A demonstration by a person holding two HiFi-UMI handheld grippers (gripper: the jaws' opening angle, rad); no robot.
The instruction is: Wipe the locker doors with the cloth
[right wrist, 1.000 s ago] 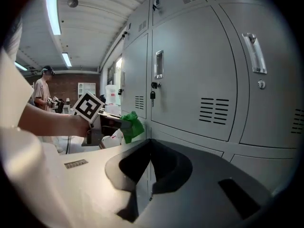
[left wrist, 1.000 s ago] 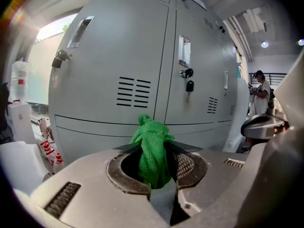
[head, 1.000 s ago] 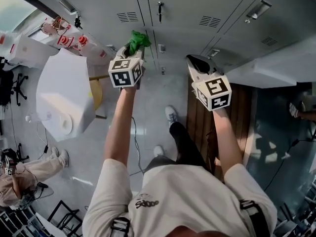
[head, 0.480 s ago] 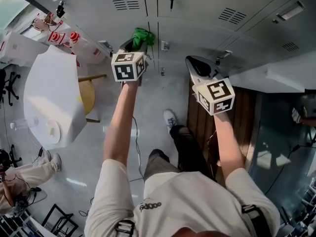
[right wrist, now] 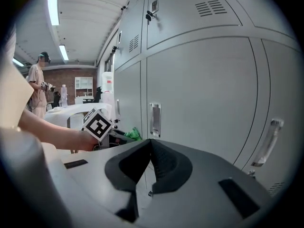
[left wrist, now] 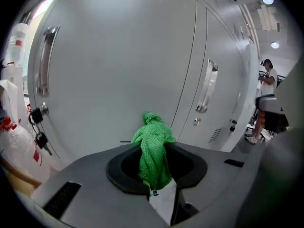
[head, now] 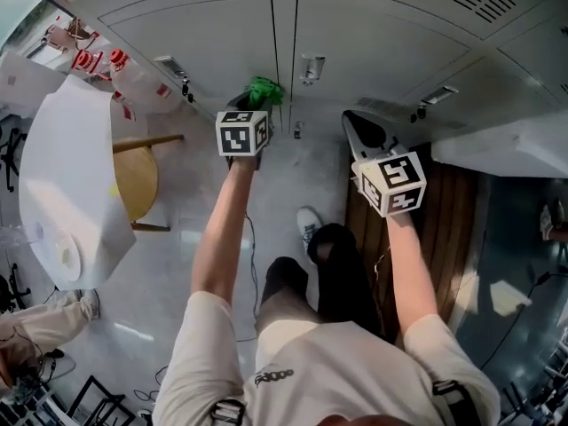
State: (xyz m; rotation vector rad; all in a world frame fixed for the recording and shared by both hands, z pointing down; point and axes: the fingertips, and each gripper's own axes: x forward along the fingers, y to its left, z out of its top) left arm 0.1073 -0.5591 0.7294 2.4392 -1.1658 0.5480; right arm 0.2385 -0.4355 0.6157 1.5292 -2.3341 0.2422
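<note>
Ahead, grey locker doors [head: 222,34] fill the view. The left gripper [left wrist: 156,175] has its fingers clamped on the green cloth [left wrist: 153,148], which seems to touch a door. The right gripper [right wrist: 151,172] has its fingers pressed together with nothing between them. The shirt print [head: 271,377] is too small to read.

The head camera looks steeply down onto the left tongs [head: 256,103] and right tongs [head: 357,122]. Each tongs camera rides just behind its jaws, facing the locker doors [left wrist: 118,56] close ahead. All three catch the cloth [head: 264,90] in the left tongs.
</note>
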